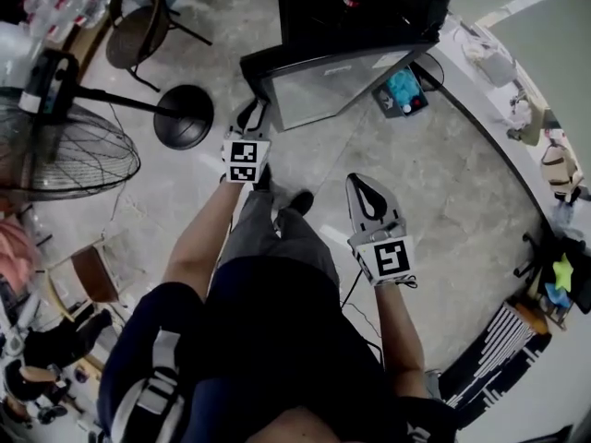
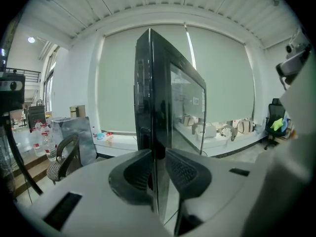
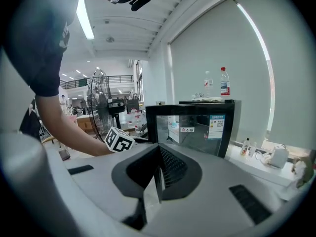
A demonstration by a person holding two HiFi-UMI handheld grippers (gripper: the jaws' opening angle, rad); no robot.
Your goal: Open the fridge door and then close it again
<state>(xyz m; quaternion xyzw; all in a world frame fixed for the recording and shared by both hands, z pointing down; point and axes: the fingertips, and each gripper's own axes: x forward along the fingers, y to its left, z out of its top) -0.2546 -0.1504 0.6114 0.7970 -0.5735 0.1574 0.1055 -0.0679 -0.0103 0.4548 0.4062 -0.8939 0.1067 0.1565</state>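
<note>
**Left gripper on the free edge of the open fridge door**

The left gripper [image 1: 251, 118] pinches the free vertical edge of the fridge door [image 2: 163, 102]. In the left gripper view the dark door frame stands upright between the two jaws, with a ribbed pad against each face. The head view shows the same gripper at the near corner of the door, with the person's left arm stretched forward to it.

The door is glass-fronted and black-framed. It stands swung out from the fridge [image 1: 369, 3], so that the panel angles across the floor [image 1: 443, 210] in front of the dark cabinet.

The right gripper [image 1: 362, 187] is empty, and its jaws are pressed together with nothing between the pads. It is held over the pale stone floor to the right of the person's legs, apart from the door and pointing toward the fridge. Its own view looks at the glass front of the fridge from a short way off. In that view two bottles [image 3: 225, 82] stand on the cabinet top, and the left gripper's marker cube [image 3: 118, 141] shows at the door's left side — just below the person's forearm [image 3: 64, 127].

Surroundings: a standing fan [image 1: 55, 146] is at the far left of the head view, with a chair [image 1: 138, 26] beyond it. A white counter [image 1: 499, 109] with small items curves along the right.
</note>
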